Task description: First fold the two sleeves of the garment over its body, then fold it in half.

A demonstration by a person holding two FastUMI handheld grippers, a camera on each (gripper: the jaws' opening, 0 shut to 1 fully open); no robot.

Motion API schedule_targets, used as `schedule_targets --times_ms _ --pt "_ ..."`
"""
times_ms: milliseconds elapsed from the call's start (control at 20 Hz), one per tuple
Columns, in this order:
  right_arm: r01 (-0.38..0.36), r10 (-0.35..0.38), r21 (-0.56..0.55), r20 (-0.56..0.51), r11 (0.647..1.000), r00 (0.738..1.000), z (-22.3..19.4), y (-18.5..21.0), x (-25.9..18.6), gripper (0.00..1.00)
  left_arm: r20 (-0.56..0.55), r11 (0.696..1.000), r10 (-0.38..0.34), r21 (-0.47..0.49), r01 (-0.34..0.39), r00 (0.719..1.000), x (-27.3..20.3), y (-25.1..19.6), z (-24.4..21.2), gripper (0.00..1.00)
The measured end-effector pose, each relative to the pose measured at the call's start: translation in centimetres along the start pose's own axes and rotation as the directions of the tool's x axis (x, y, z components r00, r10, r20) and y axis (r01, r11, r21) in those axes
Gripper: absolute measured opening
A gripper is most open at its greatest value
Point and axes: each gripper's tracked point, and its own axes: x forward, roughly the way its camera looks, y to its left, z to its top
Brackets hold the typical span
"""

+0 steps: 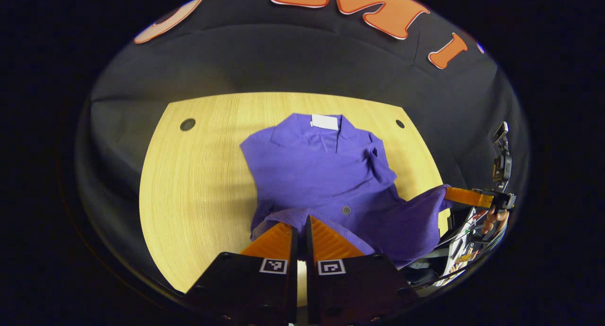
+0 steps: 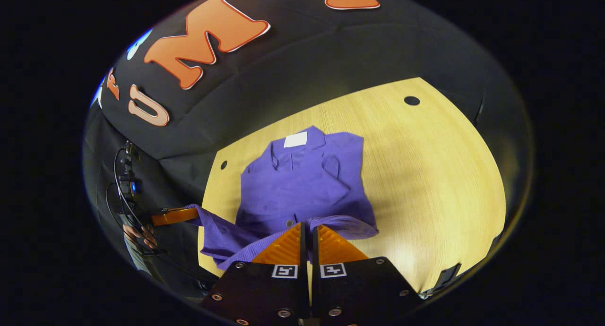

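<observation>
Lying collar-away on the tabotop's middle: purple shirt (image 1: 316,170), white tag (image 1: 324,122) at the neck, placket with a button (image 1: 346,210) near the hem.

Lying collar-away on the tabletop (image 1: 198,189), purple shirt, white tag at the neck, one button low on the front. No containers anywhere. Both sleeves folded in over the body, one lying as a flap near the collar. Near hem lifted off the wood, bunched into a thick roll, rest of the body flat with a few creases.

Left claw (image 1: 301,222) clenched on the hem's left part, both fingers pressed together with purple cloth pinched between them, seen at the bottom of the left gripper view. Same claw seen far off at the left of the right gripper view (image 2: 176,216), hand (image 2: 139,236) behind it, a corner of the hem stretched out past the tabletop edge to its tips.

Right claw (image 2: 307,229) clenched likewise on the hem, fingers closed on the rolled edge just below the button, in the right gripper view. Seen from the left gripper view at the far right (image 1: 465,197), hem corner pulled out toward it, raised clear of the wood.

Collar end well apart from both claws, close to the far tabletop edge. Two dark round holes (image 1: 187,124) in the wood at the far corners.
</observation>
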Motion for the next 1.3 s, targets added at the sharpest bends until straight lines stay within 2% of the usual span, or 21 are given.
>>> schedule_targets --times_ms 300,550,750,950,1150,1300 --pt "-0.006 0.007 -0.025 0.016 1.0 1.0 6.0 -0.1 2.5 0.02 0.028 0.993 0.09 0.074 -0.092 0.996 2.4 2.5 7.0 0.09" --pt "0.02 -0.021 -0.016 -0.015 1.0 1.0 9.6 -2.0 6.3 0.03 0.034 0.998 0.053 -0.027 -0.052 0.998 4.9 4.1 11.4 0.09" --pt "0.037 -0.037 -0.004 -0.041 0.999 0.998 11.9 -3.3 9.2 0.02 -0.006 0.994 0.085 -0.069 -0.085 0.996 8.2 6.3 13.1 0.09" --pt "0.037 -0.033 0.055 -0.07 0.998 0.997 13.5 -4.2 11.3 0.03 -0.02 0.981 0.06 -0.181 -0.063 0.998 10.5 7.1 14.4 0.09" --pt "0.031 -0.024 0.106 -0.074 0.994 0.997 15.4 -4.1 13.2 0.02 -0.014 0.986 0.103 -0.128 -0.103 0.995 11.7 8.2 15.7 0.09" --pt "0.022 -0.017 0.168 -0.034 0.986 0.999 17.6 -4.1 14.6 0.03 0.023 0.987 0.138 -0.089 -0.135 0.99 12.7 9.1 17.5 0.09"
